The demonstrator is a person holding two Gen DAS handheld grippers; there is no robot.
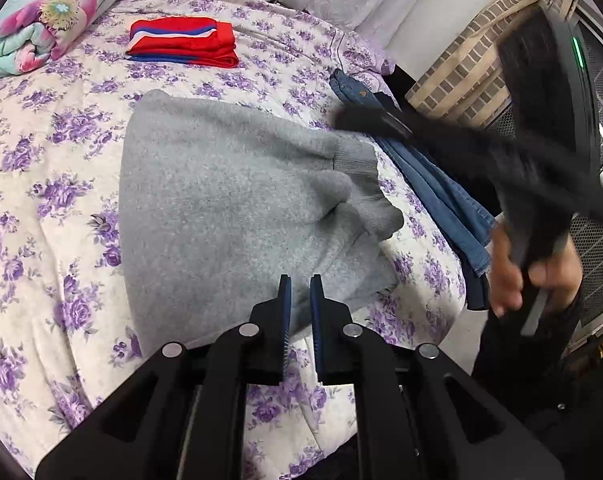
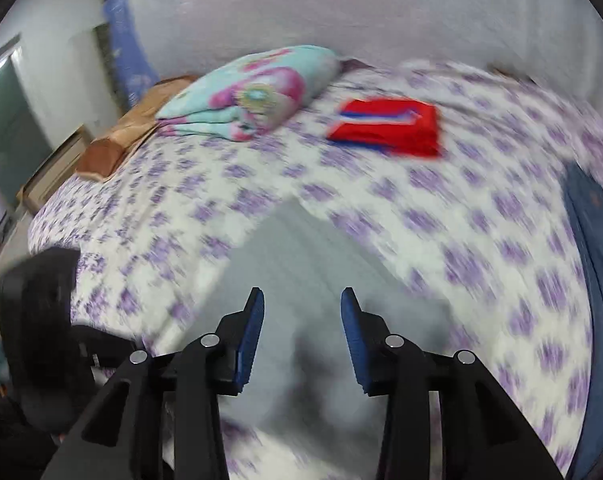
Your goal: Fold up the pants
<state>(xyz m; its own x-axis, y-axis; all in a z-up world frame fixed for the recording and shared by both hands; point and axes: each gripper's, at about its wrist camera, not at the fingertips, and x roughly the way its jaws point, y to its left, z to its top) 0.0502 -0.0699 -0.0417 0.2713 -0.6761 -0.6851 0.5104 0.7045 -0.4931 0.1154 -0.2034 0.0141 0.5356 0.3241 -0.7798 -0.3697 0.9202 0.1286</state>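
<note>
Grey sweatpants (image 1: 229, 200) lie folded over on the purple-flowered bedspread (image 1: 41, 184), ribbed cuffs (image 1: 357, 164) toward the right. My left gripper (image 1: 300, 286) hovers over their near edge, jaws a narrow gap apart and holding nothing. My right gripper (image 2: 301, 300) is open and empty above the grey pants (image 2: 301, 264); its view is motion-blurred. In the left wrist view it shows as a blurred black shape (image 1: 541, 168) at the right, in a hand.
Folded red pants (image 1: 183, 42) with blue and white stripes lie at the back of the bed. A floral quilt (image 1: 41, 20) sits far left. Blue jeans (image 1: 433, 184) hang over the bed's right edge. A brick-pattern curtain (image 1: 481, 64) and a window stand at the right.
</note>
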